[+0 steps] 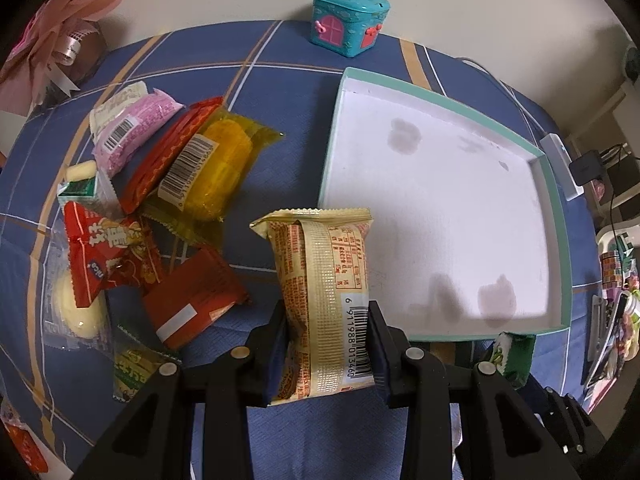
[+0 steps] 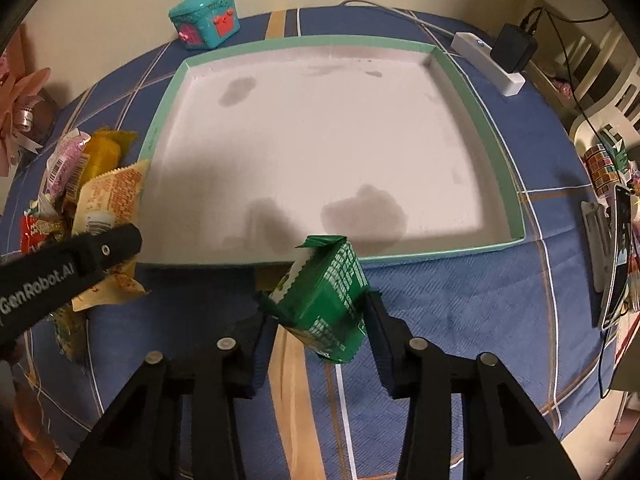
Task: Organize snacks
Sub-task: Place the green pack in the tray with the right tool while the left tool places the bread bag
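My left gripper [image 1: 326, 322] is shut on a beige snack packet [image 1: 320, 280] and holds it upright above the blue cloth, just left of the tray. My right gripper [image 2: 320, 312] is shut on a green snack packet [image 2: 328, 300], held before the tray's near rim. The green packet also shows in the left wrist view [image 1: 514, 356]. The tray [image 1: 558, 240] [image 2: 500, 148] is shallow, white inside with a mint rim, and holds nothing. A pile of snacks [image 1: 160, 200] lies left of it: pink, red, yellow and white packets. The left gripper [image 2: 80, 264] with its beige packet [image 2: 108, 200] shows in the right wrist view.
A teal toy house box [image 1: 350, 20] [image 2: 204, 20] stands at the table's far edge. A white power strip [image 2: 490, 62] with a black adapter [image 2: 516, 50] lies behind the tray's right corner. A pink ribbon flower [image 1: 52, 36] sits far left. Clutter crowds the right edge [image 2: 616, 184].
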The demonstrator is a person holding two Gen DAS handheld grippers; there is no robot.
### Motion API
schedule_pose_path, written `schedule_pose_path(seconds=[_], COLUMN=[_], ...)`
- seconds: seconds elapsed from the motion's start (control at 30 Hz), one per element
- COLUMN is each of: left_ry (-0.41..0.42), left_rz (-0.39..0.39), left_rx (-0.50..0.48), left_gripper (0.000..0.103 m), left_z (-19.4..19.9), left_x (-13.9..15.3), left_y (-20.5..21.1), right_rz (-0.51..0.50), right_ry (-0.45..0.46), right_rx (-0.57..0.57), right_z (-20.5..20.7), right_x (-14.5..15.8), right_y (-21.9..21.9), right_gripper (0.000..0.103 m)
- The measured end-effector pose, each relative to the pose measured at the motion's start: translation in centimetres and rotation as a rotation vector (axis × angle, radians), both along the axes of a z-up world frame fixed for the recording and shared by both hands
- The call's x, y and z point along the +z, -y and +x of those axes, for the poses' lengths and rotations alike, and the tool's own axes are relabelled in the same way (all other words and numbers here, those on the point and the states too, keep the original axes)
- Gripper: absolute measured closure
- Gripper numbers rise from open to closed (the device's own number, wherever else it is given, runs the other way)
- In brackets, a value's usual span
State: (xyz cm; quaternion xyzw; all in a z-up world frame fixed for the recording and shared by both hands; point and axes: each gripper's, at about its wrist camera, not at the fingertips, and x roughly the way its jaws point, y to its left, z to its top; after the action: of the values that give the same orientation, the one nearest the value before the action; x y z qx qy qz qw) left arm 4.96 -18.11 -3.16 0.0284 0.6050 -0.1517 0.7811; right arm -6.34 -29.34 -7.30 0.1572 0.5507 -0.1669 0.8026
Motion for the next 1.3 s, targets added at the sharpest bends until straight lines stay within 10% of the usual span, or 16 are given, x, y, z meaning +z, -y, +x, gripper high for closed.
schedule_pose_path(seconds=[0.67,0.93,1.3], left_ry=[0.012,0.052,0.098], left_rz=[0.016,-0.022,-0.039], left_rx=[-0.01,-0.031,-0.114], left_gripper=[0.064,0.065,0.064], left_z=[-0.1,0.3,6.3], left_x=[0.0,1.6,2.6], left_y=[0.7,1.1,4.2], right_rz=[0.05,0.055,-0.046], right_ry=[0.062,0.197,0.191], right_rx=[-0.104,-0.104,-0.086], right_z=[-2.1,-3.6,2.8], right_x=[-0.2,4.1,4.5], right_y=[2.6,2.8,7.1], right_gripper=[0.078,0.078,0.078])
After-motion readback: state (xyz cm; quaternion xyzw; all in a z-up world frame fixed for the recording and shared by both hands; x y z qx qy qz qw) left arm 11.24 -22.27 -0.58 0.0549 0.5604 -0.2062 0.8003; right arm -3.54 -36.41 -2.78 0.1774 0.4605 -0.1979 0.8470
